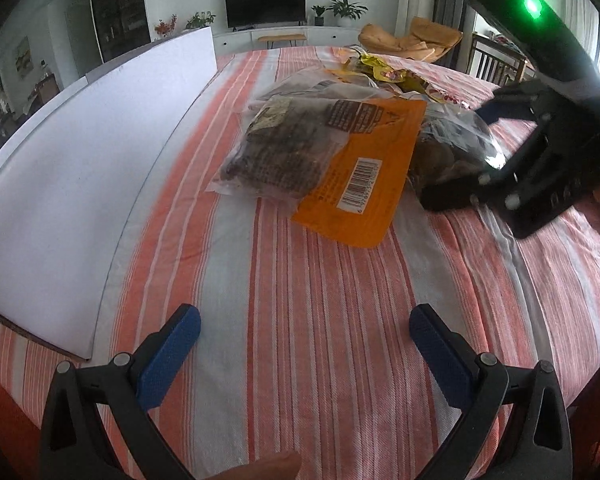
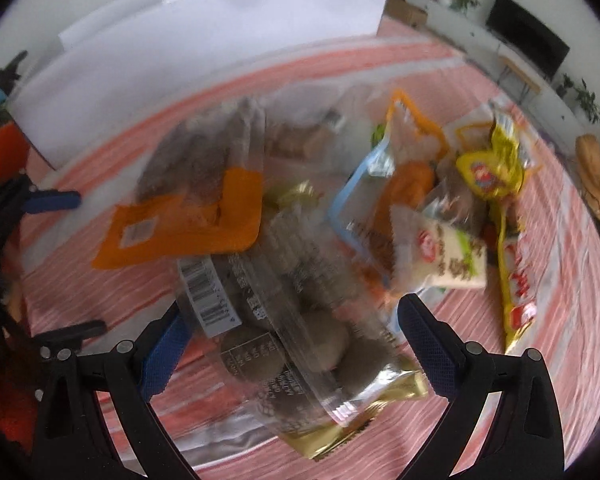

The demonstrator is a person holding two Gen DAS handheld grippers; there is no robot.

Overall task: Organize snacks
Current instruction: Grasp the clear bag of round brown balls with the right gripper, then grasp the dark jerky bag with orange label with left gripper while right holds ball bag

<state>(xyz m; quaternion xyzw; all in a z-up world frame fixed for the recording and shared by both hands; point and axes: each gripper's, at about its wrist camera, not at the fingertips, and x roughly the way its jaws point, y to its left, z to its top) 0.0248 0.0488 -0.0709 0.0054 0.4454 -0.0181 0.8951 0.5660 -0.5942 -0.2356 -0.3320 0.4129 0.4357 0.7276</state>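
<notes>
Several snack packets lie in a heap on a striped orange and white cloth (image 1: 320, 340). An orange-backed packet (image 1: 340, 160) (image 2: 188, 224) lies nearest the white box. Beside it is a clear bag of brown round snacks (image 1: 452, 152) (image 2: 292, 340). My right gripper (image 2: 296, 340) (image 1: 472, 156) is open, one finger on each side of that clear bag; whether the pads touch it I cannot tell, as the right wrist view is blurred. My left gripper (image 1: 304, 320) (image 2: 68, 264) is open and holds nothing, low over bare cloth short of the orange packet.
A large white box (image 1: 80, 180) (image 2: 220, 40) stands along the left of the cloth. Further packets lie beyond: blue-edged (image 2: 372, 200), white (image 2: 448, 256), yellow (image 2: 496, 168) (image 1: 380, 72) and a long red and yellow one (image 2: 516, 280). A fingertip (image 1: 268, 468) shows at the bottom edge.
</notes>
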